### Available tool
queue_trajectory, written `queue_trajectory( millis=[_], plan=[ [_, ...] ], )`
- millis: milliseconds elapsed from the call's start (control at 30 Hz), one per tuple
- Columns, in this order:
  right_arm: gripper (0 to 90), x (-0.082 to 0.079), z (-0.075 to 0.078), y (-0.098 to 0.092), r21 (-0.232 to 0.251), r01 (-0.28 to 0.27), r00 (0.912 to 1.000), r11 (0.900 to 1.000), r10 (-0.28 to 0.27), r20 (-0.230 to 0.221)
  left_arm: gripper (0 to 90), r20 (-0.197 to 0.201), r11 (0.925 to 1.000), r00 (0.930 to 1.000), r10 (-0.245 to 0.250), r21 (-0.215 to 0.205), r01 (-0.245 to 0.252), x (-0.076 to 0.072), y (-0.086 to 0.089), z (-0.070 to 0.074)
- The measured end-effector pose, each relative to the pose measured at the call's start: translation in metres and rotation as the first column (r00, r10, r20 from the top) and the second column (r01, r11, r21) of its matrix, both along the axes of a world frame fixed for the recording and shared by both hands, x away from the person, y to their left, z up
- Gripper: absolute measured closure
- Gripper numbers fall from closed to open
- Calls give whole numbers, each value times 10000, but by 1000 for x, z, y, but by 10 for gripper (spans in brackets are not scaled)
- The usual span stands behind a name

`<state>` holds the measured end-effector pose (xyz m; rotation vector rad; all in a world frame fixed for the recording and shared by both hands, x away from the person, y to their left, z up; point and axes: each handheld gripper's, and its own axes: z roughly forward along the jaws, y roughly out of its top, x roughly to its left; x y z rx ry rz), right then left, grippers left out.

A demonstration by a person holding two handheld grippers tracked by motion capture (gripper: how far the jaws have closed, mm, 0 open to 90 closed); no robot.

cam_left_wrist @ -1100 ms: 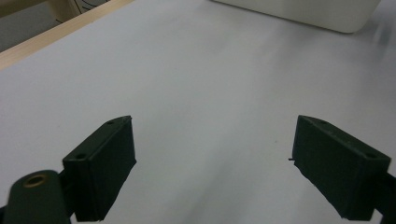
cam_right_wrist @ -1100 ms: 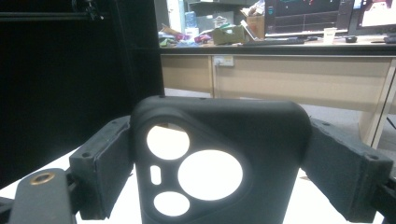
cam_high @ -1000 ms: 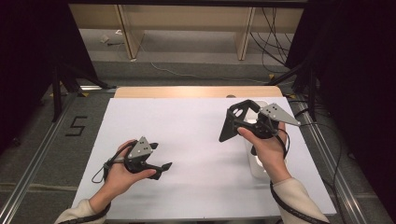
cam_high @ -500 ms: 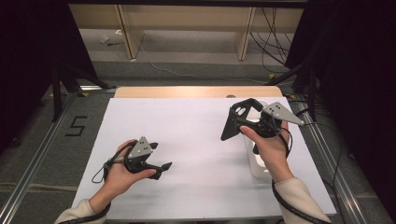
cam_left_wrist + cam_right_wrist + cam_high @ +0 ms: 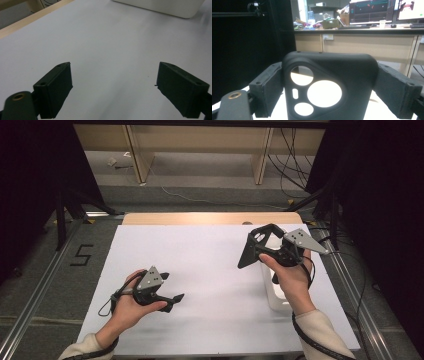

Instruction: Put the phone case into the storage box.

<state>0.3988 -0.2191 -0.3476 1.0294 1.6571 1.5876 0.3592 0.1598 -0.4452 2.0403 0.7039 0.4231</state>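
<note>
A: How much room is showing on the white rectangular table mat [image 5: 210,270]?

B: Its middle is lying bare. At eight o'clock, the left gripper [image 5: 167,298] is resting with jaws spread, holding nothing.

A: And the right gripper [image 5: 255,250]?

B: At two o'clock, raised, it is clamping a black rubbery phone case with round camera cutouts [image 5: 329,87], upright between its pads. A white box [image 5: 274,295] is sitting underneath that hand.

The phone case [image 5: 329,87] at the lower centre looks like matt black soft plastic, smooth. The fingers [image 5: 265,90] beside it have a rougher, dull black surface. The counter [image 5: 200,265] is covered with a smooth matt white sheet, and a pale wood edge [image 5: 210,218] shows behind it. The white box [image 5: 274,296] looks like smooth plastic.
</note>
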Motion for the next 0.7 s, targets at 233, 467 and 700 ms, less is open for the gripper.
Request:
queue_trajectory(
  millis=[233,467,700],
  plan=[
    [149,-2,2,-2,167,242,9981,9996,-251,559,128,29,10000,10000,2,-10,-2,0,0,0],
    [149,-2,3,-5,264,399,9964,9989,-418,736,128,28,10000,10000,6,-17,-6,0,0,0],
    [149,-3,8,-8,350,464,9951,9983,-493,852,128,37,10000,10000,13,-25,-12,0,0,0]
  ],
)
